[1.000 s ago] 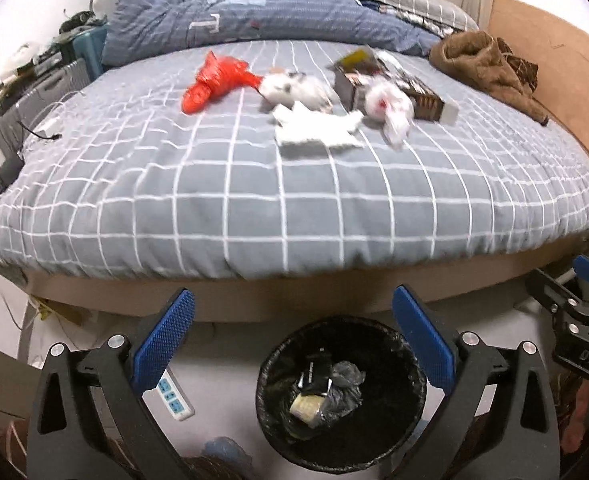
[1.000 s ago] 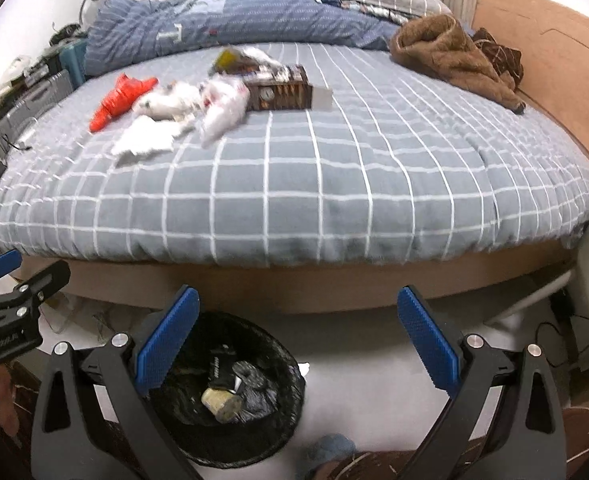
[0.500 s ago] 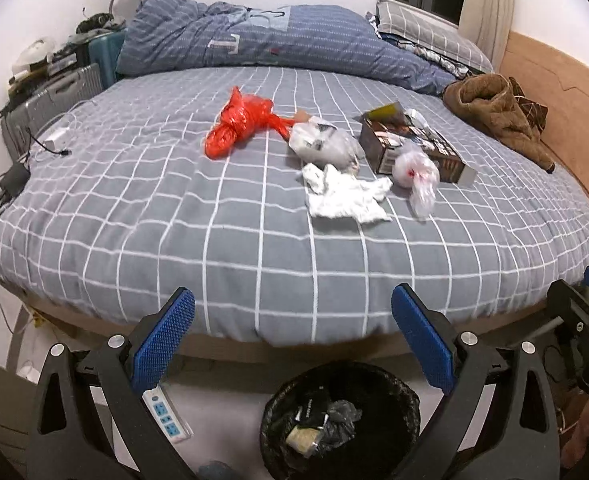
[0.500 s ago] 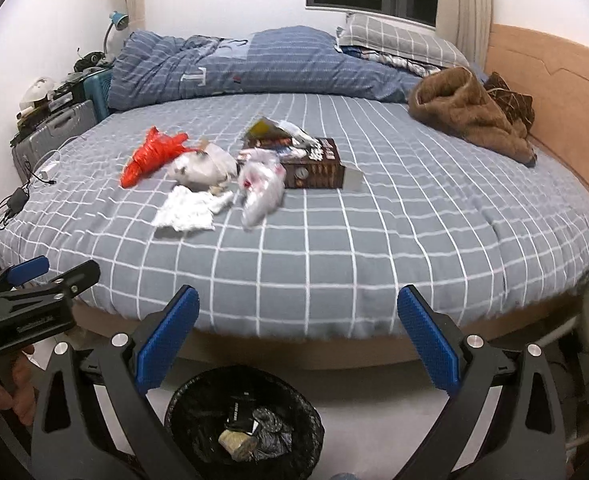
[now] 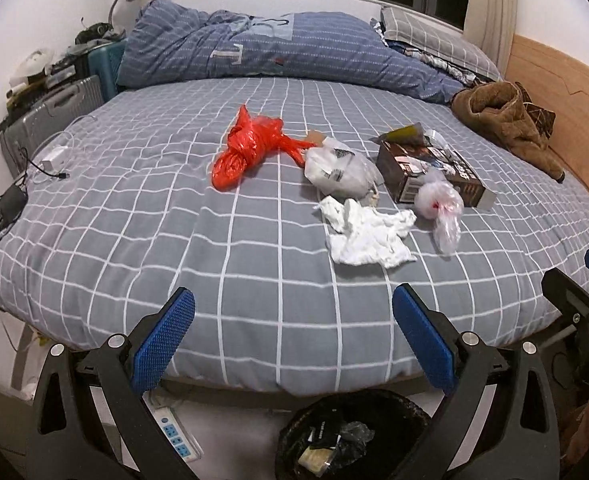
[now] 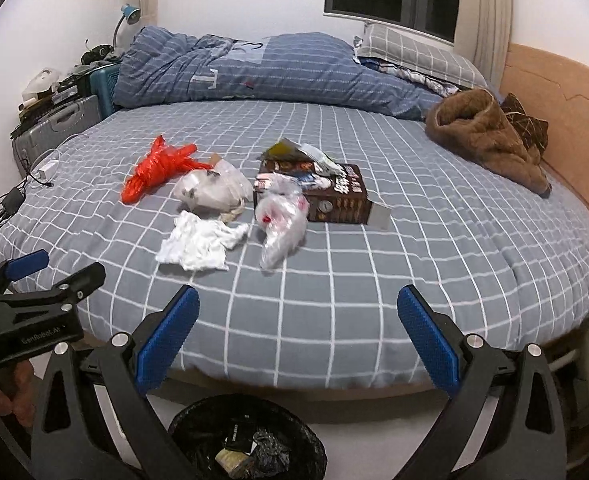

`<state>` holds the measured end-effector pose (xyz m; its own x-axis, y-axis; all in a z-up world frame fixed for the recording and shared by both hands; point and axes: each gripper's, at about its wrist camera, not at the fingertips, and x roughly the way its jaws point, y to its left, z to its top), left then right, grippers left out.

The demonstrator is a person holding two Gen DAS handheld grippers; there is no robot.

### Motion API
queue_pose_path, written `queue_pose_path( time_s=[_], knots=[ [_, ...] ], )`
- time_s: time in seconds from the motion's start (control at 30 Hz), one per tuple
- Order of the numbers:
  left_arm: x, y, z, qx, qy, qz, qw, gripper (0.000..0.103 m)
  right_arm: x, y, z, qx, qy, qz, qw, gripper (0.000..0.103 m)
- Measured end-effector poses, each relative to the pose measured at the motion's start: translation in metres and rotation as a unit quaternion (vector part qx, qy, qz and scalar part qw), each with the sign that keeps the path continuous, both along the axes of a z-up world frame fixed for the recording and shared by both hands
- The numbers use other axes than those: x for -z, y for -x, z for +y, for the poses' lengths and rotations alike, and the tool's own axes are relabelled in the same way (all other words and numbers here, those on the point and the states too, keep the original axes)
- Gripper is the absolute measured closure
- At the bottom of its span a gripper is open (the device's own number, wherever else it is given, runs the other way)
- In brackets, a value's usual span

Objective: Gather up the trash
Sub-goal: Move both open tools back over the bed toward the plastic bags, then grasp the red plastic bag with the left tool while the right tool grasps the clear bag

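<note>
Two empty grippers face a bed strewn with litter.

Left gripper (image 5: pixel 292 336) and right gripper (image 6: pixel 298 332) gape wide; red bag (image 5: pixel 250 148) at 11 o'clock, tissue (image 5: pixel 368 234) and clear bag (image 5: pixel 440 204) at 1. Reach stage; next, likely a forward close on one piece, then the bin (image 5: pixel 294 432) at 6.

Trash bin (image 5: pixel 354 436) sits below left claw (image 5: pixel 292 340); tissue (image 5: pixel 368 234), bags, box (image 5: pixel 430 172) ahead-right on bed (image 5: pixel 134 240) (clustered).

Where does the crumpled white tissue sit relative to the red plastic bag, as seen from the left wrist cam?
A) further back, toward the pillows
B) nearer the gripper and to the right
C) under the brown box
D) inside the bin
B: the crumpled white tissue lies nearer the camera, right of the red plastic bag.
</note>
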<state>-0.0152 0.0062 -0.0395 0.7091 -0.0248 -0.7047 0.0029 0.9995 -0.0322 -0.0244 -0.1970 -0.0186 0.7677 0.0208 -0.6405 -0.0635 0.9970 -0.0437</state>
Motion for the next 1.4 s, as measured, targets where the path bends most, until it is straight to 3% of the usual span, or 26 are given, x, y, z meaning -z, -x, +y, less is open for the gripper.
queue_pose_path(
  time_s=[0.43, 0.87, 1.17, 1.4],
  knots=[
    [0.0, -0.032, 0.012, -0.001, -0.003, 0.003, 1.0, 0.006, 0.005, -0.035, 0.021, -0.019, 0.004, 0.012, 1.0, 0.008],
    [0.006, -0.095, 0.025, -0.009, -0.019, 0.007, 0.9997, 0.006, 0.006, -0.089, 0.019, -0.017, 0.009, 0.011, 1.0, 0.008],
    [0.019, -0.156, 0.048, -0.036, -0.026, 0.018, 0.9989, 0.006, 0.033, -0.141, 0.006, 0.002, 0.017, 0.049, 0.999, 0.008],
    [0.028, -0.203, 0.057, -0.039, -0.026, 0.027, 0.9986, 0.007, 0.053, -0.16, -0.006, 0.006, -0.021, 0.096, 0.995, 0.012]
  ],
)
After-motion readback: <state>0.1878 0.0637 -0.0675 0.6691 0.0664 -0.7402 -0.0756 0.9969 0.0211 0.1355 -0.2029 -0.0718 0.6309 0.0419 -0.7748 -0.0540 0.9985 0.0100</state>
